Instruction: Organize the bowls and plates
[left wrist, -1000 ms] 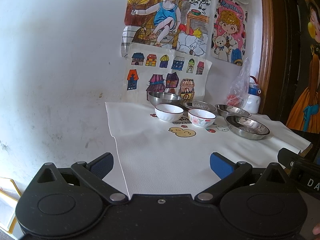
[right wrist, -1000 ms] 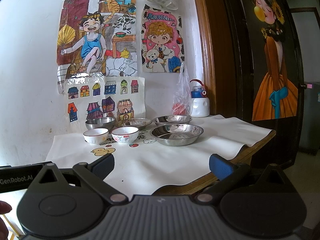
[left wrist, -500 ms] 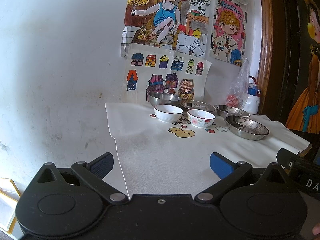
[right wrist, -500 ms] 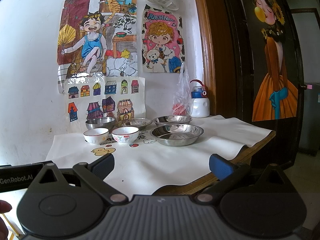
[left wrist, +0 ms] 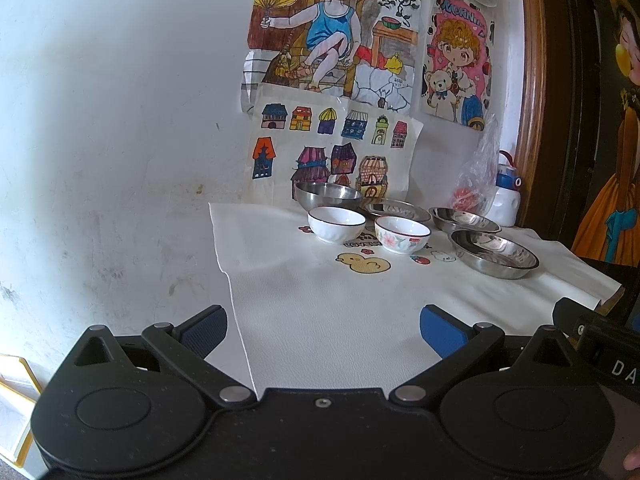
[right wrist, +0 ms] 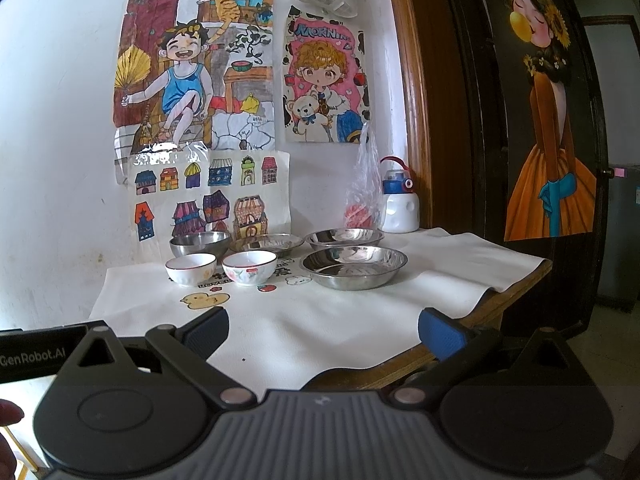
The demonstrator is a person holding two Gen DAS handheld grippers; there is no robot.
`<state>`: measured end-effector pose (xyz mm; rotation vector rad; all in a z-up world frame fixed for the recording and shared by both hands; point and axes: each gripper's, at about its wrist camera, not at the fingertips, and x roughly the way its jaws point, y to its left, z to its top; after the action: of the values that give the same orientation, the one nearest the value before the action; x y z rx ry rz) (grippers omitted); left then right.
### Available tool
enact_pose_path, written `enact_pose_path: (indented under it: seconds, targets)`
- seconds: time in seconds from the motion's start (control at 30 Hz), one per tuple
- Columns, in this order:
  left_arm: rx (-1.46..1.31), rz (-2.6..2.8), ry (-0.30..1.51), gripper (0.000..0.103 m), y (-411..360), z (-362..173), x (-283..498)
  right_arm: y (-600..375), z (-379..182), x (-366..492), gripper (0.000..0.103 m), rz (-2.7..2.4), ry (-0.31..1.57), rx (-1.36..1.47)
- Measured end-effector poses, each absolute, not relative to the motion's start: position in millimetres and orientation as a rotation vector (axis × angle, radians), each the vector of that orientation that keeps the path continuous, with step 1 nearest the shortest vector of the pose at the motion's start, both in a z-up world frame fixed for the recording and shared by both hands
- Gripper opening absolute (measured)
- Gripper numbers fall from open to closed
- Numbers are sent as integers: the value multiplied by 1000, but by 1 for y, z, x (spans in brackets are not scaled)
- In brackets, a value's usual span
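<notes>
Two white ceramic bowls stand side by side at the far end of the table: a plain one on the left and a flowered one on the right. Behind them sit a deep steel bowl and a shallow steel plate. Two more steel plates lie to the right, the far one and the near large one. My left gripper and right gripper both hover open and empty, well short of the dishes.
The white tablecloth covers the table, whose wooden edge shows at the right. A plastic bag and a white bottle stand at the back right. Drawings hang on the wall. A dark door stands to the right.
</notes>
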<state>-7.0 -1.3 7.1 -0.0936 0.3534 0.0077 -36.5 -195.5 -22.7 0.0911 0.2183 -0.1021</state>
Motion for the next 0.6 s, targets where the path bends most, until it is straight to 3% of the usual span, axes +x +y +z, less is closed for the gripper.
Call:
enact_pose_path:
  seconds: [0.6]
  targets:
    - [-72, -6, 429, 102, -16, 8, 43, -217, -30, 13, 103, -116, 299, 106]
